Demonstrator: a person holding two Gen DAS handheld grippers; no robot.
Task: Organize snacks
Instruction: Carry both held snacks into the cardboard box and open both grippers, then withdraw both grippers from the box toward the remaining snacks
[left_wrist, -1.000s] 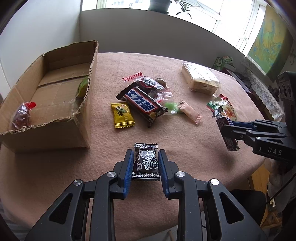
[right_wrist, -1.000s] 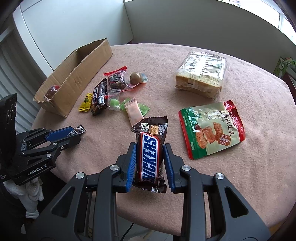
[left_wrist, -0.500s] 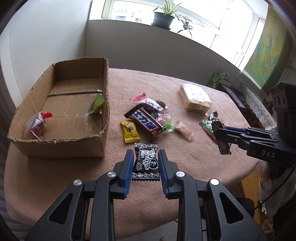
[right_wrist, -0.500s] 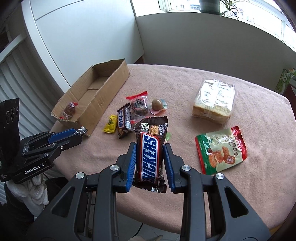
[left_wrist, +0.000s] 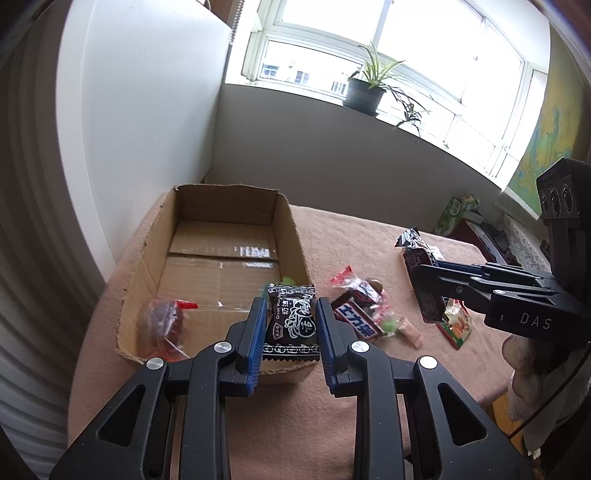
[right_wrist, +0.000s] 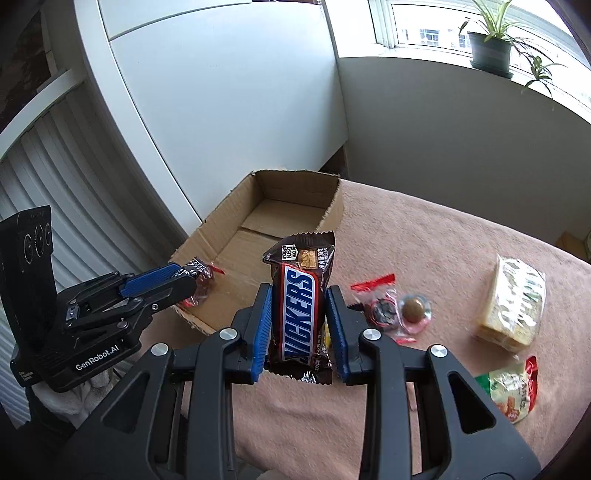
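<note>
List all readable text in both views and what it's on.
"SNICKERS": bar in right gripper.
"86g": bar's top; the rest too small.
"Cream Plu...": black candy in left gripper; its big white characters too stylised to read.
"DAS": right gripper's body.
"GenRobot.AI": left gripper's body.
White characters on blue-banded bar on the table: unreadable.

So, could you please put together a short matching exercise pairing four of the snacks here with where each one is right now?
Things:
1. Snickers bar
2. black plum candy
3. red-wrapped snack
4. bread pack

Places:
A. lying inside the cardboard box
B. clamped in the left gripper
C. on the pink tablecloth, apart from the box
D. clamped in the right gripper

Pairs: 1-D, 2-B, 3-A, 4-C
</note>
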